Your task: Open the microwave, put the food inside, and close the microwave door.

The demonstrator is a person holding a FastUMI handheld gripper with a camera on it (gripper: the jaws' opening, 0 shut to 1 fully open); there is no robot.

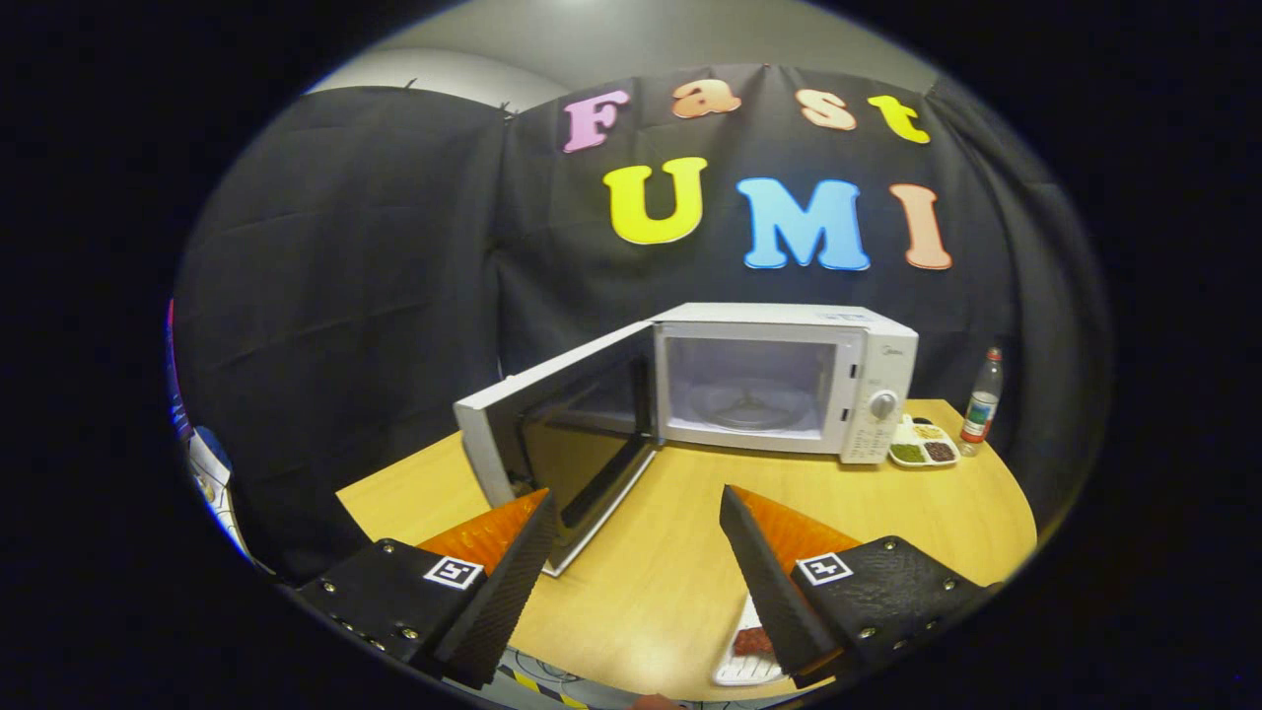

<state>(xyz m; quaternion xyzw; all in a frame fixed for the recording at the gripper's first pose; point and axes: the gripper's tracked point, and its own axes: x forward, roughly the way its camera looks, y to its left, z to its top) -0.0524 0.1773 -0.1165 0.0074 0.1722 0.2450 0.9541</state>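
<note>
While fingers (636, 513) hover spread, empty, above table (887, 513), microwave (779, 380) door (562, 434) open beyond.

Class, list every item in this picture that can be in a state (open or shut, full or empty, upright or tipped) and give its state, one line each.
microwave: door swung wide open, cavity empty, turntable bare.
hand-held gripper: fingers open, holding nothing.
food tray: lies on the table near the right finger, not yet inside.
bottle: upright, capped, right of the microwave.
compartment dish: sections filled, beside the bottle.
</note>
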